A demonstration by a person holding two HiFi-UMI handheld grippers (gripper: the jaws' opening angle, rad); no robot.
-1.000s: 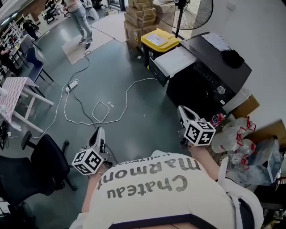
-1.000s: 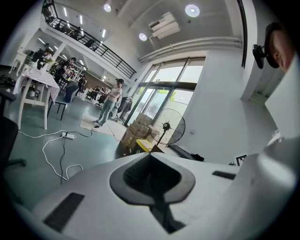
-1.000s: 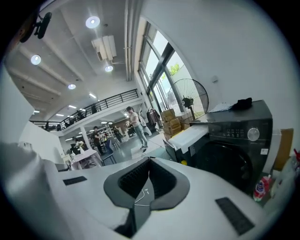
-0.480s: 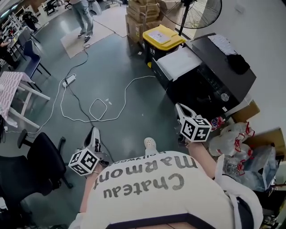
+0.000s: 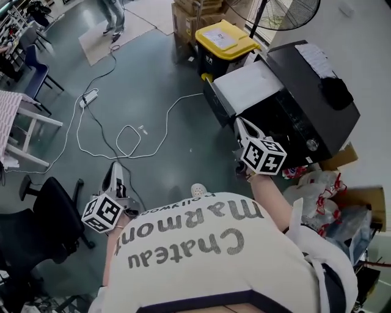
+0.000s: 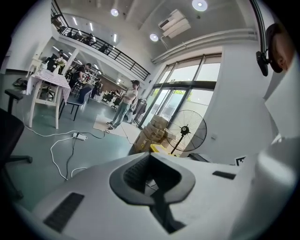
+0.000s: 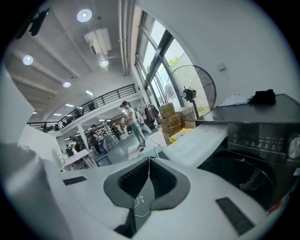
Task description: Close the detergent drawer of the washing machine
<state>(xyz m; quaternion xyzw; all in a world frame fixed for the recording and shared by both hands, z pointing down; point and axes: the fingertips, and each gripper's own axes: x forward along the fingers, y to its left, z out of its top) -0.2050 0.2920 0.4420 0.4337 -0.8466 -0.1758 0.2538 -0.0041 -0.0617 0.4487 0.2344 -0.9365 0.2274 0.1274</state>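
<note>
Right gripper was shut tight, pads pressed together with nothing between them. It pointed at the detergent drawer, which was pulled well out of the black washing machine, white top showing. The drawer sat just ahead of the tips and a bit off to the right, close but not touching as far as I could tell. The machine's round door and control panel were further right of that gripper. On top of the machine, past the drawer, there was a sheet of paper and some black bundle. Beyond the drawer stood a yellow-lidded bin, then cardboard boxes and a big pedestal fan. Behind the right gripper and off to its right were some plastic bags on the floor. Left gripper was held well apart from the right one, over bare floor, also closed and empty. Out ahead of it a white cable looped across the floor to a power strip, and a black office chair sat off to its left. Way out front, a person was standing on a mat.
</note>
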